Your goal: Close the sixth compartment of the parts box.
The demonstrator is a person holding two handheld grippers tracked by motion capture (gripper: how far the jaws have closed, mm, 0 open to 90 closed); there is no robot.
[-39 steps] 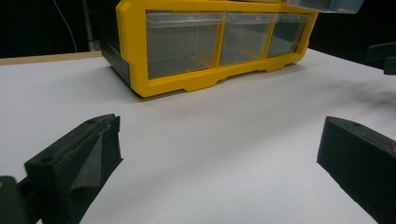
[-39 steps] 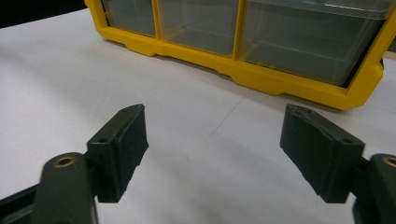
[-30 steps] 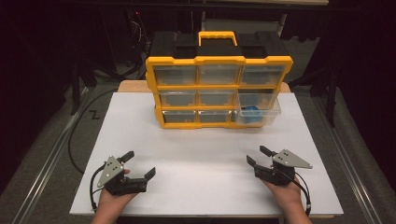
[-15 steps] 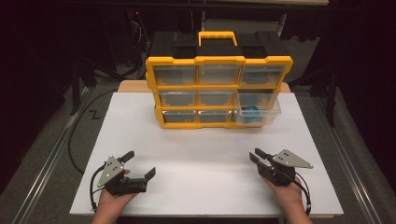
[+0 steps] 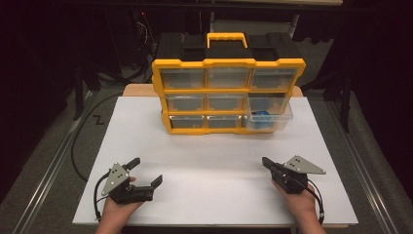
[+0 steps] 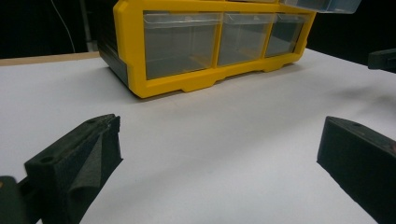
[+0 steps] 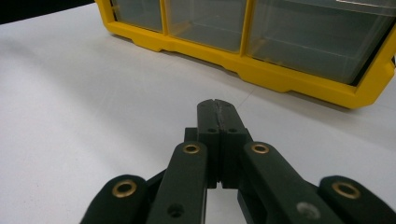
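Fingers: left gripper [image 5: 144, 171] spread wide, lower left; right gripper [image 5: 266, 162] clenched empty, lower right. Yellow drawer cabinet [image 5: 228, 95] upper centre.

Your desk [image 5: 204, 161] wears a smooth, matt white sheet, with a strip of bare wood [image 5: 139, 90] showing at its far edge. The organiser [image 5: 228, 95] ahead of you is glossy yellow plastic, its drawers [image 6: 180, 42] clear plastic with a slight sheen. Your left tool [image 6: 219, 158] has matt black, rough-textured pads [image 6: 100, 154]; your right tool [image 7: 218, 119] is matt black plastic with brass-coloured metal rivets [image 7: 190, 149].
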